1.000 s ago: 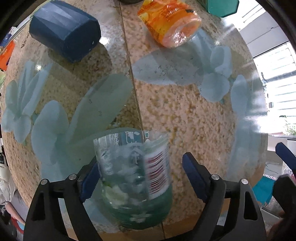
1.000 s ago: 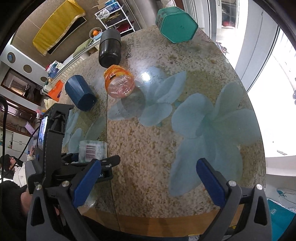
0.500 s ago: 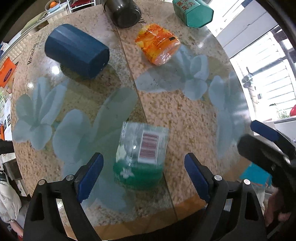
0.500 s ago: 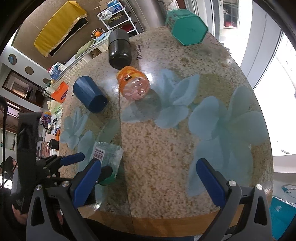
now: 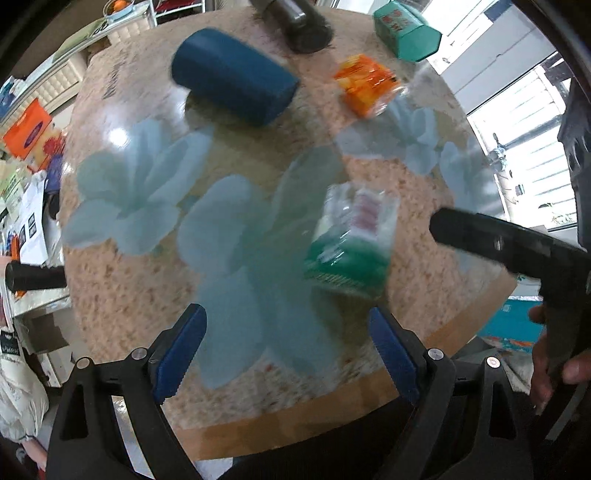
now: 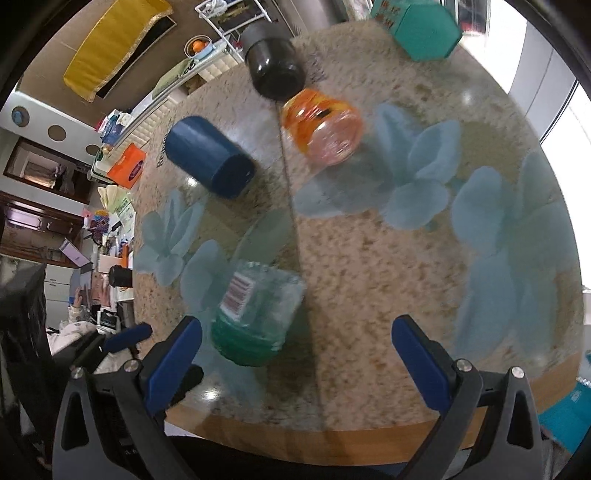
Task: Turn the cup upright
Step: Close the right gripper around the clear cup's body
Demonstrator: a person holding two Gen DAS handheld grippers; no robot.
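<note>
A clear plastic cup [image 5: 351, 240] with a green bottom and a barcode label stands on the round table [image 5: 258, 398], open end up. It also shows in the right wrist view [image 6: 255, 314]. My left gripper [image 5: 288, 347] is open and empty, pulled back from the cup near the table's front edge. My right gripper [image 6: 295, 354] is open and empty, with the cup just ahead of its left finger. Other cups lie on their sides: a dark blue one [image 5: 232, 88], an orange one [image 5: 369, 85], a black one [image 6: 273, 62] and a teal one [image 5: 406, 29].
The tabletop is speckled stone with pale blue flowers and a seam [image 6: 299, 258] down the middle. The right gripper's body [image 5: 517, 251] shows at the right of the left wrist view. Shelves and clutter [image 6: 122, 166] stand beyond the table's left side.
My left gripper let go of the clear cup and drew back toward the table's front edge. The cup now stands free. The right gripper shifted a little closer to the cup.
</note>
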